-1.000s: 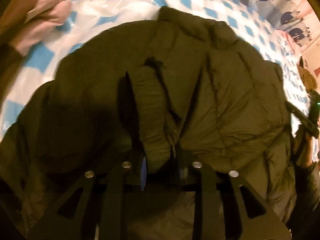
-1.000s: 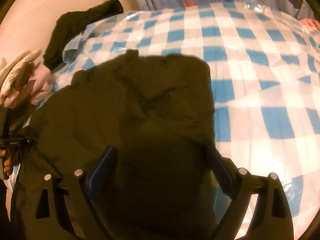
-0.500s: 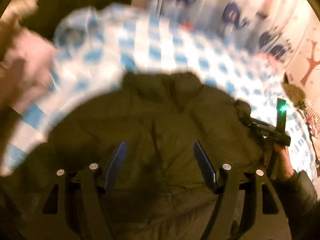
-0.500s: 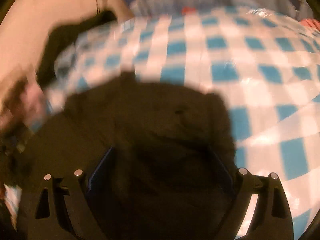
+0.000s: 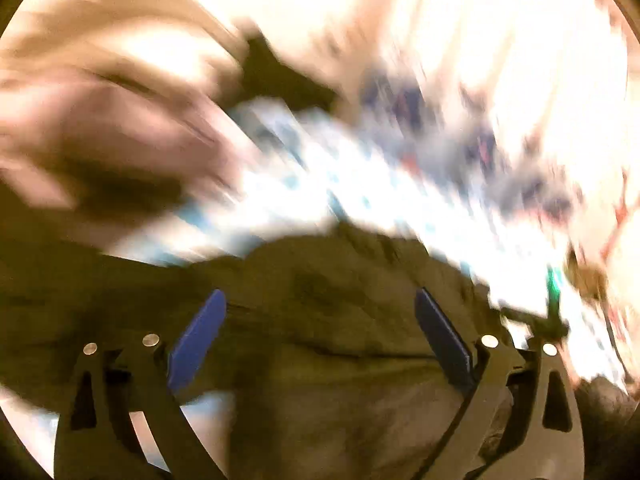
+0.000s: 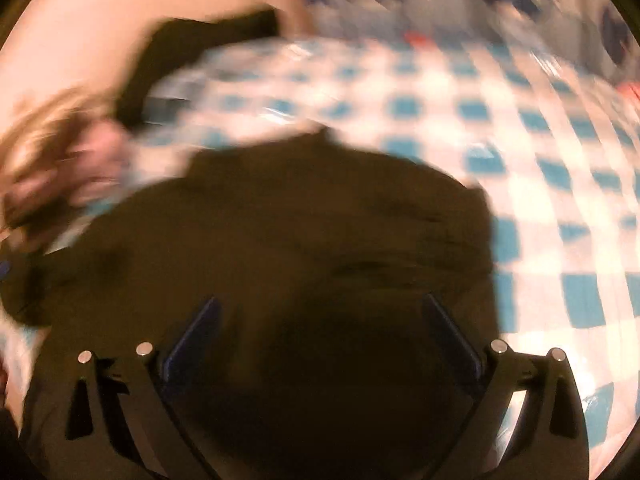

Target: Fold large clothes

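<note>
A dark olive jacket (image 6: 320, 232) lies bunched on a blue-and-white checked sheet (image 6: 540, 152), near the cameras and towards the sheet's left side. The left gripper (image 5: 318, 328) hangs over the jacket with its jaws opening, blue pads (image 5: 196, 340) wide apart; the cloth lies below them and is not pinched. The right gripper (image 6: 320, 332) is spread wide over the jacket's near edge and grips nothing. Both views are blurred. Pale pinkish clothes (image 6: 60, 152) sit at the far left, a black garment (image 6: 192, 44) beyond them.
</note>
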